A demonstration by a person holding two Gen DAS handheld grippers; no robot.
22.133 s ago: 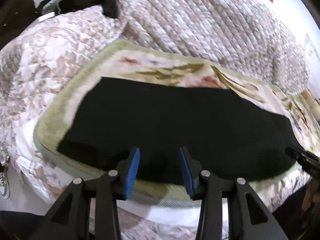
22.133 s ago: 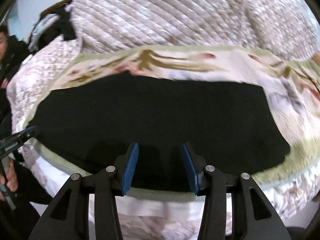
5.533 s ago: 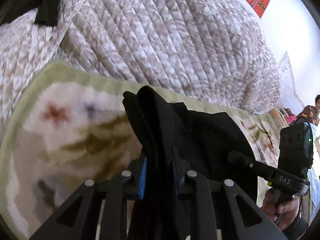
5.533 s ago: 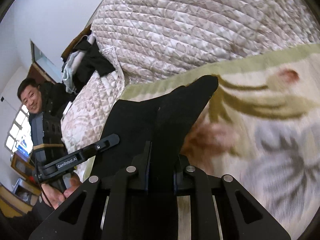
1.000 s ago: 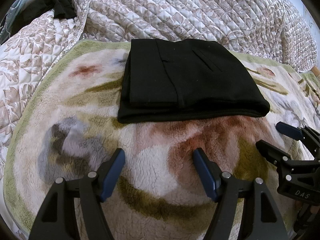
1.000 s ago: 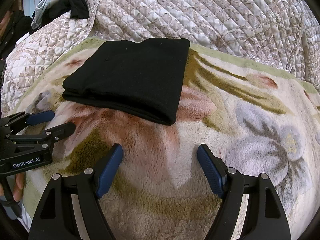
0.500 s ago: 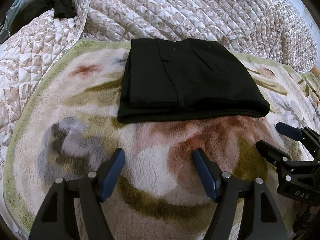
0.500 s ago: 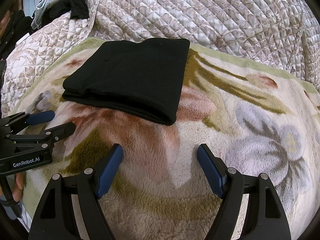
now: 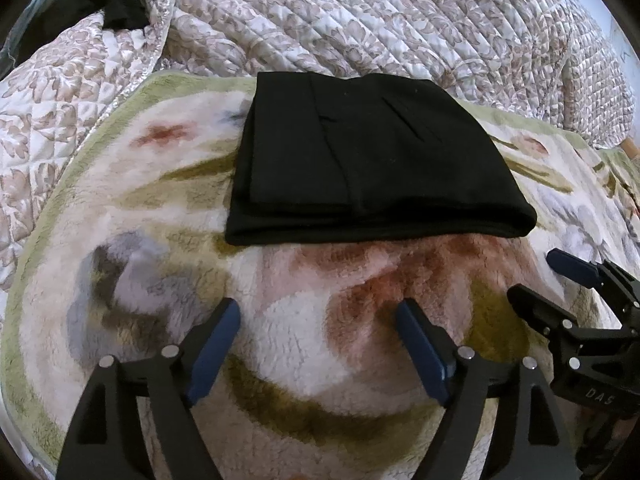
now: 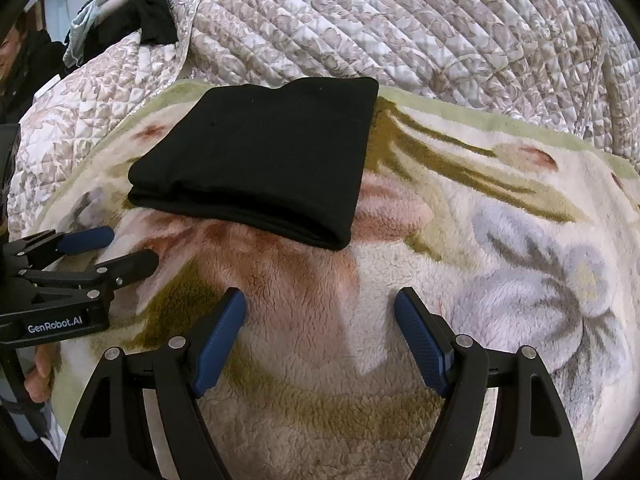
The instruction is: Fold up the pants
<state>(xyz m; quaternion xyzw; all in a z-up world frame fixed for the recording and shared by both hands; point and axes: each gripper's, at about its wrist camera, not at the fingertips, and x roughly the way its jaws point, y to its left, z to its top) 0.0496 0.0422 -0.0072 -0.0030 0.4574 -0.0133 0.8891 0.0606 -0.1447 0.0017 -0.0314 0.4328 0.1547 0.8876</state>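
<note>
The black pants (image 9: 368, 160) lie folded into a compact rectangle on the floral fleece blanket (image 9: 296, 320), also visible in the right wrist view as the black pants (image 10: 264, 160). My left gripper (image 9: 318, 320) hovers over the blanket in front of the fold, its jaws opening wide with nothing between them. My right gripper (image 10: 320, 308) stands open and empty, likewise short of the pants. Each gripper shows in the other's view: the right gripper (image 9: 560, 280) at the right edge, the left gripper (image 10: 116, 248) at the left edge.
A quilted bedspread (image 9: 400, 20) rises behind the blanket. Dark clothes (image 10: 132, 12) are piled at the far left corner. A person's hand (image 10: 40, 376) holds the left gripper's handle at the left edge.
The left gripper's fingers have spread slightly wider. Pants and right gripper have not moved.
</note>
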